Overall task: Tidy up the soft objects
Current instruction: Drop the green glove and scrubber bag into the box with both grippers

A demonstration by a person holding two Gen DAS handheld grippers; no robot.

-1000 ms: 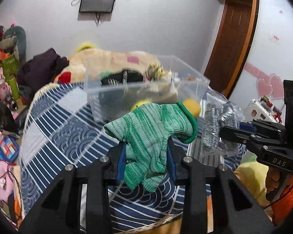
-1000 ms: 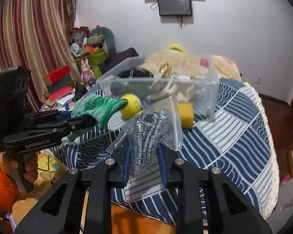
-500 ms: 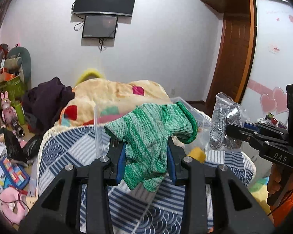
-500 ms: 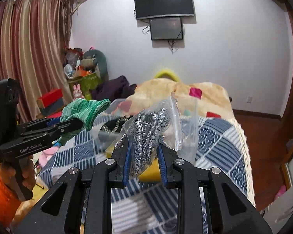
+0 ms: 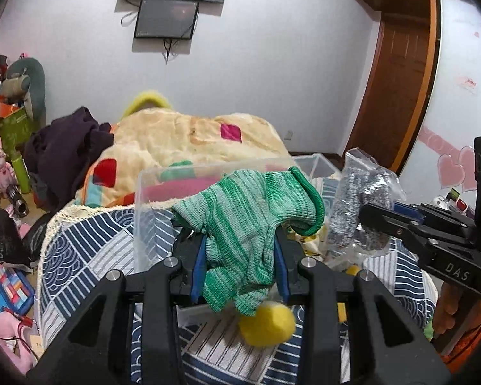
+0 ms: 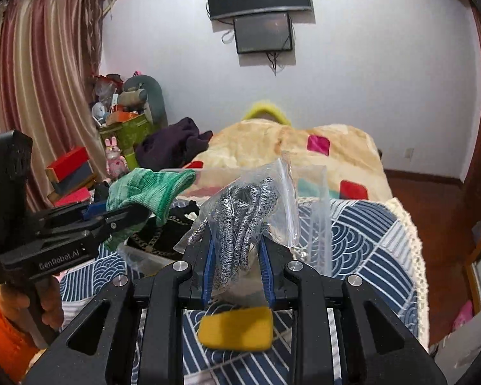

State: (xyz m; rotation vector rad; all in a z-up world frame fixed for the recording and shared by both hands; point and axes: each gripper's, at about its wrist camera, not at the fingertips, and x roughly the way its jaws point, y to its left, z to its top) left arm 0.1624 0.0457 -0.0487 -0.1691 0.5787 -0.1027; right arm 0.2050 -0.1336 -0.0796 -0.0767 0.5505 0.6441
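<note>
My left gripper [image 5: 240,260] is shut on a green knit glove [image 5: 250,221], held above the near wall of a clear plastic bin [image 5: 150,192]. My right gripper [image 6: 237,266] is shut on a clear bag of grey-white cord [image 6: 240,218], also over the bin [image 6: 317,224]. The bag shows in the left wrist view [image 5: 359,211], the glove in the right wrist view [image 6: 150,189]. A yellow ball [image 5: 266,324] and a yellow block [image 6: 237,327] lie on the blue patterned cover [image 5: 89,250] in front of the bin.
A cream blanket with coloured patches [image 5: 189,138] and dark purple clothes [image 5: 64,157] lie behind the bin. Toys and boxes crowd the floor at left [image 6: 73,173]. A wooden door [image 5: 397,86] stands at right.
Both grippers, raised half a second ago, have come back down over the bin with their loads. The yellow ball and block are back in view.
</note>
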